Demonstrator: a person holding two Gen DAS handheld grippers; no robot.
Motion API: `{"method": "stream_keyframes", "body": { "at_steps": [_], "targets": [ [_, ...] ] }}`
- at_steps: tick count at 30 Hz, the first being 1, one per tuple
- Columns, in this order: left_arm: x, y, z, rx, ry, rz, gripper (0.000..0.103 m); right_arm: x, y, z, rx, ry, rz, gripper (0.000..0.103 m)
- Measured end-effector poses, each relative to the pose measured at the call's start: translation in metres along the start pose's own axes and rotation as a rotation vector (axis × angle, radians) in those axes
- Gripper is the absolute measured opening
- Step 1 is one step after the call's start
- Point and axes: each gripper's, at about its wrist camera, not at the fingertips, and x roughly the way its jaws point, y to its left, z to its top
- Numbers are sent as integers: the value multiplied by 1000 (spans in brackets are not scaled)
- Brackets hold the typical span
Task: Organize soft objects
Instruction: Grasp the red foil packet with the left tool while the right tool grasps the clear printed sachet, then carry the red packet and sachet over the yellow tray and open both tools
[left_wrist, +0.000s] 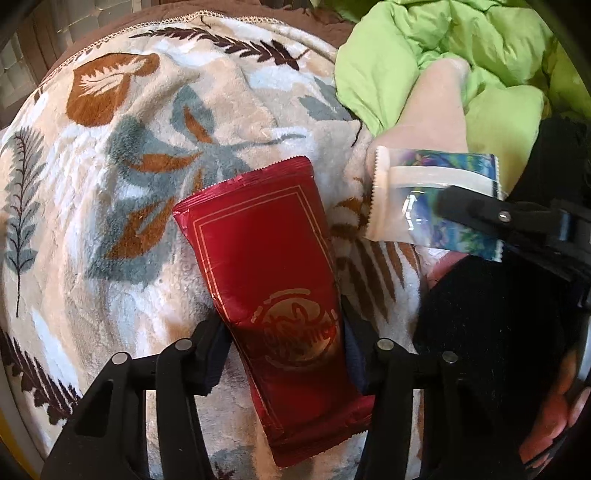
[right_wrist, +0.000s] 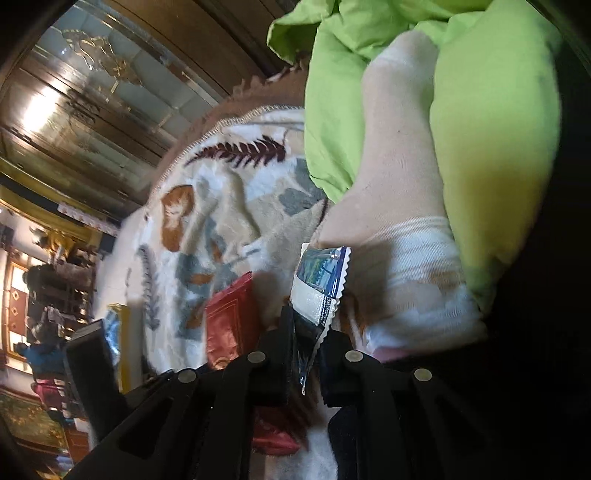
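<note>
As seen, two packets, perhaps.

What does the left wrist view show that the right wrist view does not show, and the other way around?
Only the left wrist view shows the full red packet lying between the fingers of the open left claw, with the logo on its front, and the right claw from outside.

Only the right wrist view shows the glass-fronted wooden cabinet and the room behind the bed.

Both show the leaf-patterned blanket, the green bedding, the pale sock, and the blue-and-white sachet pinched in the right claw.
</note>
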Motion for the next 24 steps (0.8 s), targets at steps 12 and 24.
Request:
{"method": "stream_keyframes", "body": {
  "at_steps": [12,24],
  "targets": [
    [-57,36,-29,23,-131,83,47,-32,44,-37,-19,-48,179,11],
    [-140,113,-84,1,-272,206,47,-13,147,-77,-143,22,317,12]
  ]
}}
